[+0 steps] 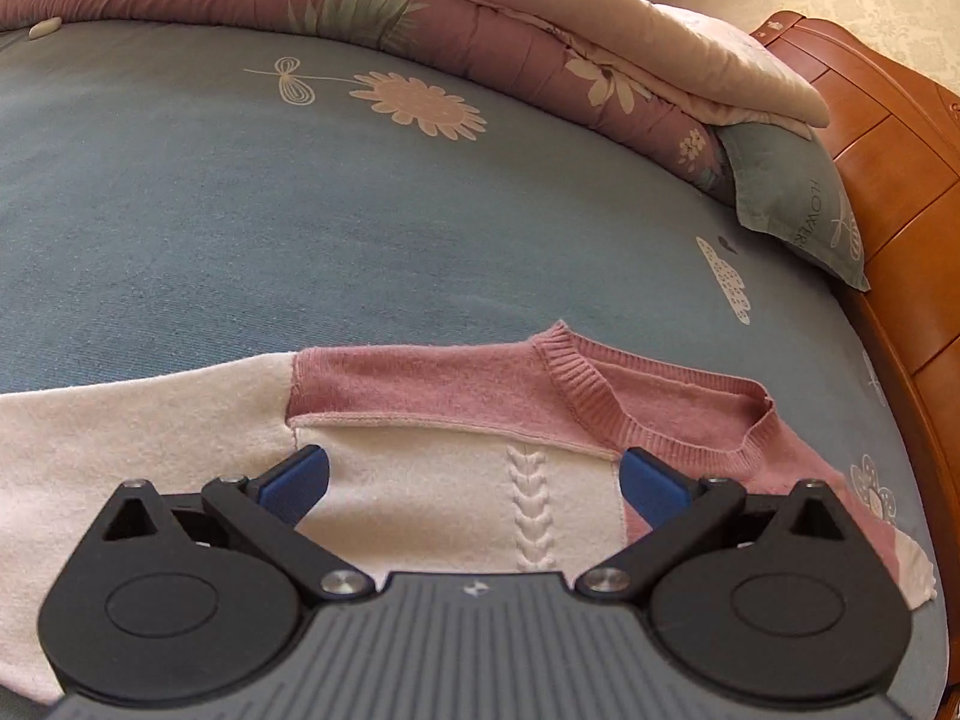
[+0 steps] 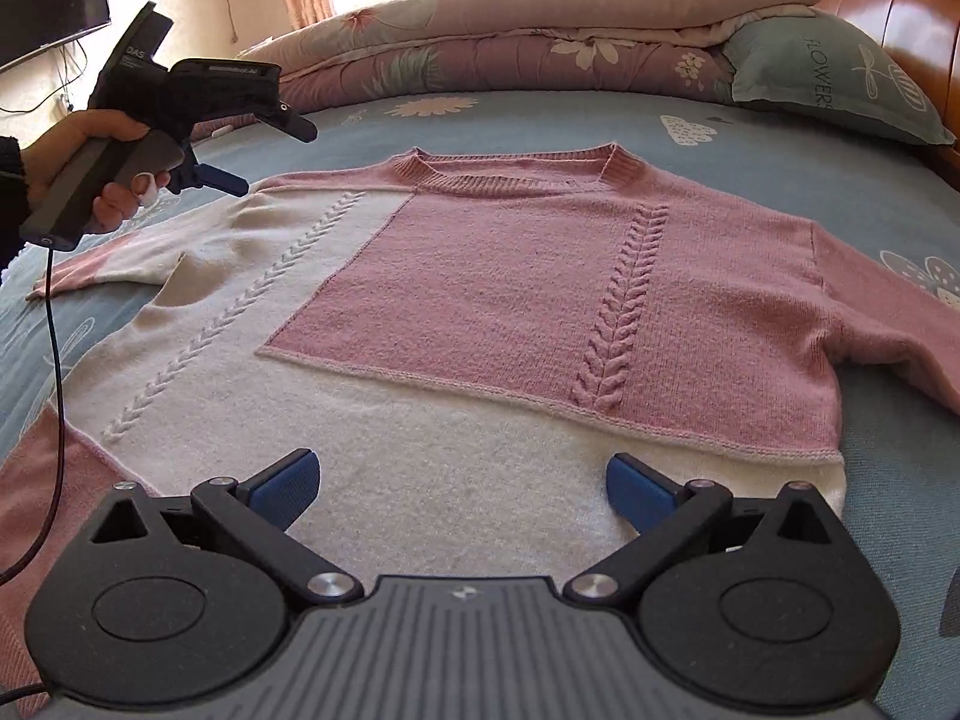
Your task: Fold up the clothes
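Note:
A pink and cream knitted sweater [image 2: 480,276] lies spread flat, front up, on the blue bed sheet [image 2: 540,120], collar toward the headboard. My right gripper [image 2: 461,489] is open, just above the cream hem at the sweater's bottom edge, nothing between its blue pads. My left gripper [image 1: 474,486] is open too, hovering over the cream left shoulder of the sweater [image 1: 450,420] beside the ribbed collar [image 1: 606,402]. In the right wrist view, a hand holds the left gripper [image 2: 222,180] above the sweater's left shoulder. Both sleeves lie stretched outward.
A folded floral quilt [image 2: 510,54] and a grey-green pillow [image 2: 840,78] lie along the far side of the bed. A wooden headboard [image 1: 888,138] stands at the right. A black cable [image 2: 57,360] hangs from the left gripper across the sweater's left side.

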Demonstrator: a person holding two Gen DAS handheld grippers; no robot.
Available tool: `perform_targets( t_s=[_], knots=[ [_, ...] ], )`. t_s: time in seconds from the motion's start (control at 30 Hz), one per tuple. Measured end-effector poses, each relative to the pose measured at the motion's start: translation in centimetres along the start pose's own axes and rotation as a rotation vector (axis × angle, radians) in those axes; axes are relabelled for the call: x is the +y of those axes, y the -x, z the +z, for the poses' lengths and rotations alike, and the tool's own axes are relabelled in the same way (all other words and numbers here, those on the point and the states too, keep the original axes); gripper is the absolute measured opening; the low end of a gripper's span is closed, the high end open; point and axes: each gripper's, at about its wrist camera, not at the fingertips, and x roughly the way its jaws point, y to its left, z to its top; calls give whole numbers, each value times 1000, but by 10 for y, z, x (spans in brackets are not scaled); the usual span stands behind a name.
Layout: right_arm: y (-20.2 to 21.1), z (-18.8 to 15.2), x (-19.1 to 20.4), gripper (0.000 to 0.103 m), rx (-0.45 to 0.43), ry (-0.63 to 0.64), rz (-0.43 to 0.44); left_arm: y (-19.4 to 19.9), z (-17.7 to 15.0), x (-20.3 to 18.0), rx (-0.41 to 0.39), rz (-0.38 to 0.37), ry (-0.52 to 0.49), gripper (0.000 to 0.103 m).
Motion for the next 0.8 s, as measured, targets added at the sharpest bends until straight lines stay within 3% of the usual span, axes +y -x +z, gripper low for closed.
perform_targets(
  t_s=[0.1,0.23,0.4,0.53,0.63,0.73,0.8],
  knots=[
    [0,-2,-6,103,-26,-48,19,-27,11,15,0,61,46,102],
    [0,-2,-6,103,-24,-20,21,-36,25,22,-24,70,100,102],
    [-1,-3,2,103,-12,22,-13,-29,28,10,13,102,55,102],
    [4,-1,0,103,4,-11,4,-2,14,-6,-7,57,15,102],
    [5,1,-3,103,11,-41,20,-1,1,-11,29,-15,10,102],
    [5,2,-3,103,18,-50,22,-22,-6,-11,79,30,5,102],
    [5,4,-3,103,26,-51,23,-28,0,-10,56,55,26,102]
  ],
)
